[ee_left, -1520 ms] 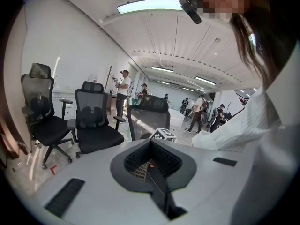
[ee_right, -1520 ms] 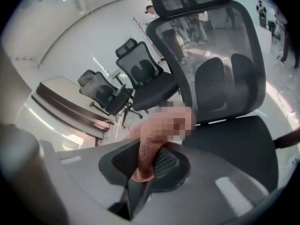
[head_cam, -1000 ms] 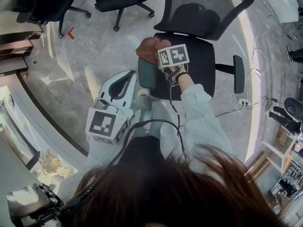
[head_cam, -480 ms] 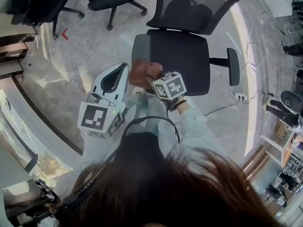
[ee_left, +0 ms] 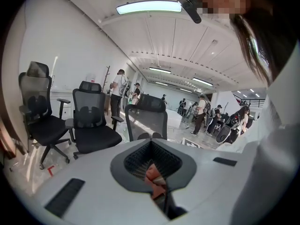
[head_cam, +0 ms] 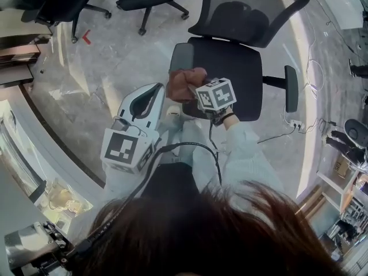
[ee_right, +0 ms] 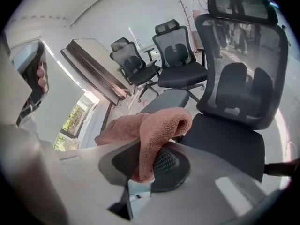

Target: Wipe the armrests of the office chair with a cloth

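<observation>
1. The right gripper (head_cam: 194, 92) has its jaws pinched tight on a fold of the pinkish-brown cloth (head_cam: 184, 83). The cloth bunches over the near end of the left armrest (head_cam: 181, 56), at the 9 o'clock edge of the office chair's seat (head_cam: 230, 73). To my eye the step in hand is wiping this armrest, with the cloth at its front end.
2. The left gripper (head_cam: 154, 94) hangs at 7 o'clock from the cloth, clear of the chair. Its jaws are fully together, and I can name nothing in them.
3. The next move, I reckon, calls for pressing the cloth flat on the pad and drawing it toward 12 o'clock, along to the backrest. The other armrest (head_cam: 291, 88) sits at 3 o'clock of the seat, well apart, and would need a reach across.
4. The head view alone shows both armrests and both grippers together. The right gripper view alone shows the grip itself, with the cloth doubled over and clamped, and the armrest pad at 12 o'clock beyond it. I cannot tell whether cloth and pad touch. The left gripper view shows the closed jaws with a small reddish patch I cannot identify, and spare chairs (ee_left: 91, 125) across the room.
</observation>
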The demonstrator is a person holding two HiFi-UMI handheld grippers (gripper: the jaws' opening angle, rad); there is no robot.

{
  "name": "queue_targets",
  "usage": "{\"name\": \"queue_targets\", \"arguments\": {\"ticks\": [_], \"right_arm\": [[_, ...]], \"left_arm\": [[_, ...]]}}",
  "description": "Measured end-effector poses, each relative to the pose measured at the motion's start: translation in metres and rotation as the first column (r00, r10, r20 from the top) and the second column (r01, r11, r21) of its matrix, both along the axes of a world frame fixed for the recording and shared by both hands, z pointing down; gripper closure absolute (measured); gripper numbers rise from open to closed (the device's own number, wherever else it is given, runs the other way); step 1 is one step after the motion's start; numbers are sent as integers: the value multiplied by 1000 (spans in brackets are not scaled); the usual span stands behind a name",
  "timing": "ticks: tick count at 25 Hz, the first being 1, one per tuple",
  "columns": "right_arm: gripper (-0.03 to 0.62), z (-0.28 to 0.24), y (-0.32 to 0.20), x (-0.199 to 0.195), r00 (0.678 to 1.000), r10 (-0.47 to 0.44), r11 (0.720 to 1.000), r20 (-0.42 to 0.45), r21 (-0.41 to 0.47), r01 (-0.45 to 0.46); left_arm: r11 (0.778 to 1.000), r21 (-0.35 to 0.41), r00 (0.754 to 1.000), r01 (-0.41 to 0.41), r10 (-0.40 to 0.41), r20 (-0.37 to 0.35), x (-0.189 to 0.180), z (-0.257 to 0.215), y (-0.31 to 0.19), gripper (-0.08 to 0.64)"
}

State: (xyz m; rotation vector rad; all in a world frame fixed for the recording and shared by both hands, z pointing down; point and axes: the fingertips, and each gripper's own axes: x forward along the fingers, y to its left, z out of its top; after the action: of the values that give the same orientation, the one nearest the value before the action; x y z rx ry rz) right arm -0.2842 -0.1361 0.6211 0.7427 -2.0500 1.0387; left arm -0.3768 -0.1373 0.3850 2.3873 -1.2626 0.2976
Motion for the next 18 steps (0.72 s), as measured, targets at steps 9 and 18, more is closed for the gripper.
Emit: {"name": "queue_targets", "arguments": {"ticks": [9, 18], "right_arm": [[546, 16, -125, 4, 988, 152, 987, -30, 50, -151], [548, 20, -167, 7, 971, 223, 973, -85, 87, -216]], "left_arm": [[997, -18, 997, 72, -72, 15, -29, 11, -8, 557], [996, -14, 996, 90, -90, 15, -43, 12, -7, 557]]}}
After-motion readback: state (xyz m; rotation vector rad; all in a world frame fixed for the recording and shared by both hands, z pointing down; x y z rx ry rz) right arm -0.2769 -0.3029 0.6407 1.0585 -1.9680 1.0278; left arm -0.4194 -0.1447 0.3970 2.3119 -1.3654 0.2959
